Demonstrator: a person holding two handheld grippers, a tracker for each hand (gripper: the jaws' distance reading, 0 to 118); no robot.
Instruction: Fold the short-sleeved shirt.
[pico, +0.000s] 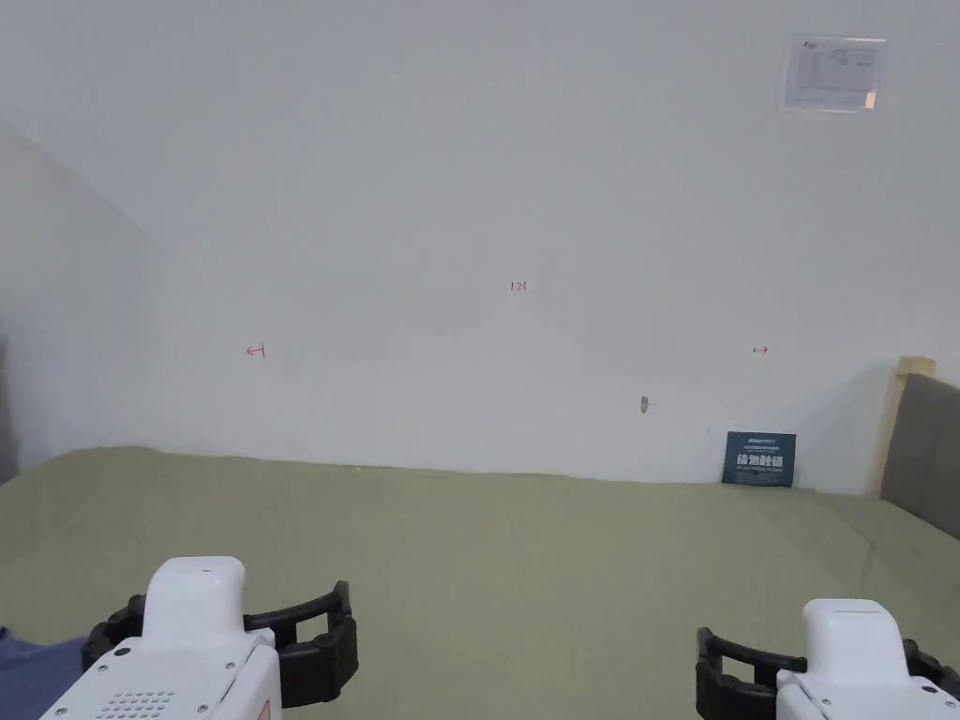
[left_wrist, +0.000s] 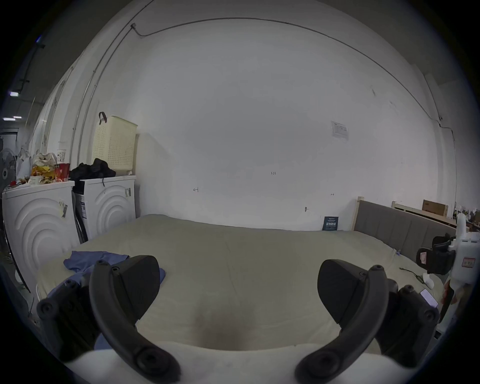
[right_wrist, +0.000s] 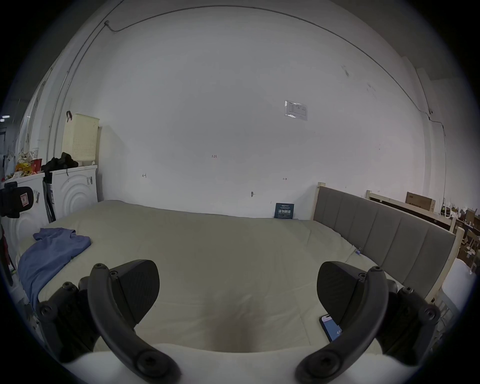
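left gripper (left_wrist: 237, 285): hanging over the near edge of the bed, jaws spread wide apart with nothing in between, just bare sheet under it. In the head view it sits low on the left (pico: 309, 637).
right gripper (right_wrist: 237, 288): same deal, jaws wide apart and empty, held over the bed well off to the right of the other one. Head view has it low on the right (pico: 727, 675).
shirt (right_wrist: 49, 249): blue short-sleeved one, lying rumpled on the bed way off to the left of the right gripper, with part of it drooping over the bed's near-left edge. From the left gripper it's just to the left, and that gripper's left jaw covers part of it (left_wrist: 85, 259). Neither gripper is touching it.
bed (pico: 525, 562): pale green sheet, mostly bare ahead of both grippers, running up to a white wall.
headboard (right_wrist: 384, 233): grey padded panels, off to the right of the right gripper.
phone (right_wrist: 330, 327): lying on the sheet with its screen lit, right by the right gripper's right jaw and partly hidden behind it.
washing machines (left_wrist: 109, 205): two white ones beyond the shirt, left of the left gripper.
laundry basket (left_wrist: 114, 145): cream coloured, standing on top of the machine nearer the wall, next to a pile of dark clothes (left_wrist: 92, 169).
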